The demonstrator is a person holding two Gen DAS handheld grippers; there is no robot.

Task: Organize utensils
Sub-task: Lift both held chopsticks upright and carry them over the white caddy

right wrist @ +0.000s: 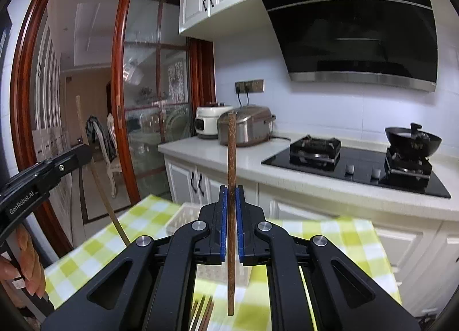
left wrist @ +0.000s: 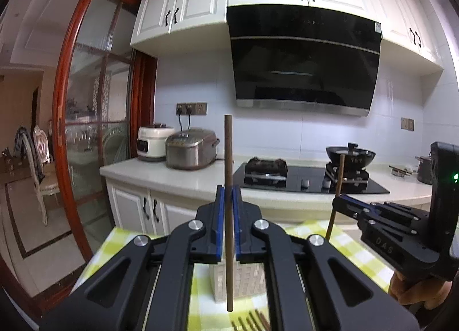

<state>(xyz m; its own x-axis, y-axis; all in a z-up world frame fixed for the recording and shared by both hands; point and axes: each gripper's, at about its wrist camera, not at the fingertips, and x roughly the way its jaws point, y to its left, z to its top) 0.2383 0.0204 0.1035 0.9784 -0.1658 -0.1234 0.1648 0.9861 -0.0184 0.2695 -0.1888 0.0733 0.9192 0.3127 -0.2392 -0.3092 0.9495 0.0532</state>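
Our left gripper (left wrist: pixel 228 202) is clamping a brown chopstick (left wrist: pixel 229 216) between its blue pads, and our right gripper (right wrist: pixel 231 205) is clamping a second chopstick (right wrist: pixel 231 216) the same way; both pairs of jaws are pressing tight on the wood.

In the left wrist view we are seeing the right gripper (left wrist: pixel 338 202) off to the right of our left jaws, gripping its stick, which is standing nearly upright with a slight lean. That view is also showing a woven white basket (left wrist: pixel 246 279) just below and beyond the left jaws, and the ends of more chopsticks (left wrist: pixel 252 321) lying on the checked green cloth (left wrist: pixel 126 242) under the fingers.

In the right wrist view we are seeing the left gripper (right wrist: pixel 83 156) far to the left, its stick slanting, top end leaning away to the left, and the person's fingers (right wrist: pixel 28 259) wrapping its handle. Here the basket (right wrist: pixel 183 216) is showing only as a rim left of the right jaws, and the loose chopsticks (right wrist: pixel 203 311) are lying below them.

Each held chopstick is running vertically through its own jaws, long axis up and down, one end rising above the fingertips toward the counter (left wrist: pixel 172 176) and the other hanging below them over the cloth.
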